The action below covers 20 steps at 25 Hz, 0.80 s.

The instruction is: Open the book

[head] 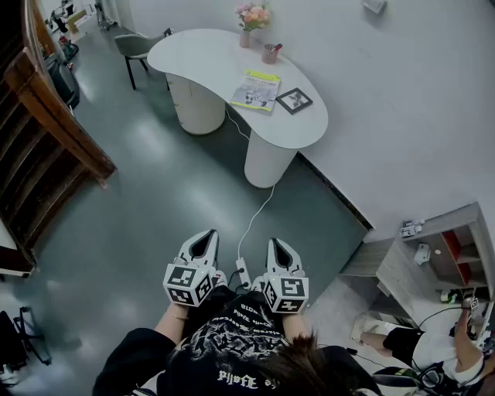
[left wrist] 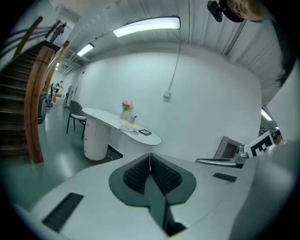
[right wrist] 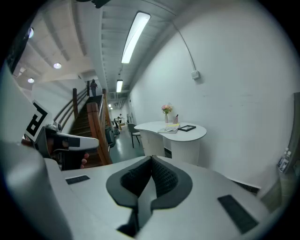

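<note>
Black shirt (head: 224, 348), grey floor (head: 155, 193), white table (head: 201, 58)

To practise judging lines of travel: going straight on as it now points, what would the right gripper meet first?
Nothing nearby. The right gripper aims over open floor toward the white table; tilted slightly down, it would probably reach the floor before the table's base, though depth is unclear.

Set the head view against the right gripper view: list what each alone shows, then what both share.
Head view only: the floor cable and a seated person at the lower right. Right gripper view only: the ceiling lights. Both: the white table, the book, the picture frame and the flowers.
</note>
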Each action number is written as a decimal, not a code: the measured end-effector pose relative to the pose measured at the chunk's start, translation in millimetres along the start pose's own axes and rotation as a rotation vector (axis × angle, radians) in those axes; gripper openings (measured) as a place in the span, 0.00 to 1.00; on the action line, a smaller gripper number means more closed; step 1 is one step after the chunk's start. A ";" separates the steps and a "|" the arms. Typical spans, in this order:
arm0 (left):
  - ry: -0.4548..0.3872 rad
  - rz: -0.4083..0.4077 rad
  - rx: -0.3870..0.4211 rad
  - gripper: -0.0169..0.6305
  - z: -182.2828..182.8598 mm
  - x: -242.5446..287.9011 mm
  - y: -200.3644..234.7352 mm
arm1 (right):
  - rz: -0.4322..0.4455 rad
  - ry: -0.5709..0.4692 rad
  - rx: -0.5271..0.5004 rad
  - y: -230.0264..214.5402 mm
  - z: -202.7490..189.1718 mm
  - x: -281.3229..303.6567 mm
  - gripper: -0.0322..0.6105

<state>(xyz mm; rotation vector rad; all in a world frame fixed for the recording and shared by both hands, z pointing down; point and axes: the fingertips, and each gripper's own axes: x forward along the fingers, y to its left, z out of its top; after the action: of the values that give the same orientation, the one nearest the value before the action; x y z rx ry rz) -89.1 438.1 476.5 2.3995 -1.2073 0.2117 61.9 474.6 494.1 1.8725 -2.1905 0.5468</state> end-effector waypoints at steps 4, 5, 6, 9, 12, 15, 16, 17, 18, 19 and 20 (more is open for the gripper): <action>-0.004 -0.011 0.002 0.06 2.5 -1.3 12.7 | -0.018 0.008 0.006 7.7 -3.6 6.9 0.09; -0.005 -0.014 0.001 0.06 3.3 -1.9 15.5 | -0.021 0.006 0.009 9.8 -3.5 8.1 0.09; -0.007 -0.016 -0.001 0.06 4.0 -2.5 18.2 | -0.024 0.002 0.015 11.9 -3.0 9.2 0.09; -0.007 -0.026 -0.007 0.06 4.2 -5.5 29.5 | -0.044 -0.023 0.042 18.5 -0.4 12.7 0.09; -0.005 -0.035 -0.011 0.06 4.3 -10.2 42.3 | -0.064 -0.046 0.055 24.8 1.5 16.2 0.09; -0.001 -0.045 -0.011 0.06 4.0 -19.1 54.1 | -0.088 -0.056 0.066 31.7 0.2 16.0 0.09; 0.000 -0.042 -0.012 0.06 4.2 -21.7 59.5 | -0.095 -0.060 0.069 34.2 0.4 16.5 0.09; -0.001 -0.036 -0.017 0.06 4.5 -24.0 64.8 | -0.101 -0.064 0.072 36.5 1.3 17.1 0.09; -0.003 -0.032 -0.025 0.06 4.7 -26.4 68.9 | -0.106 -0.069 0.074 38.3 3.0 17.2 0.09; -0.004 -0.031 -0.033 0.06 4.9 -28.9 71.4 | -0.110 -0.075 0.075 39.7 5.5 16.8 0.09; -0.004 -0.034 -0.038 0.06 5.0 -31.3 72.8 | -0.114 -0.082 0.075 40.8 8.6 16.1 0.09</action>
<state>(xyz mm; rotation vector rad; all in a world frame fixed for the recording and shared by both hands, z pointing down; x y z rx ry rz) -166.1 420.7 485.0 2.3868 -1.1613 0.1719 19.8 461.6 486.6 2.0793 -2.1234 0.5467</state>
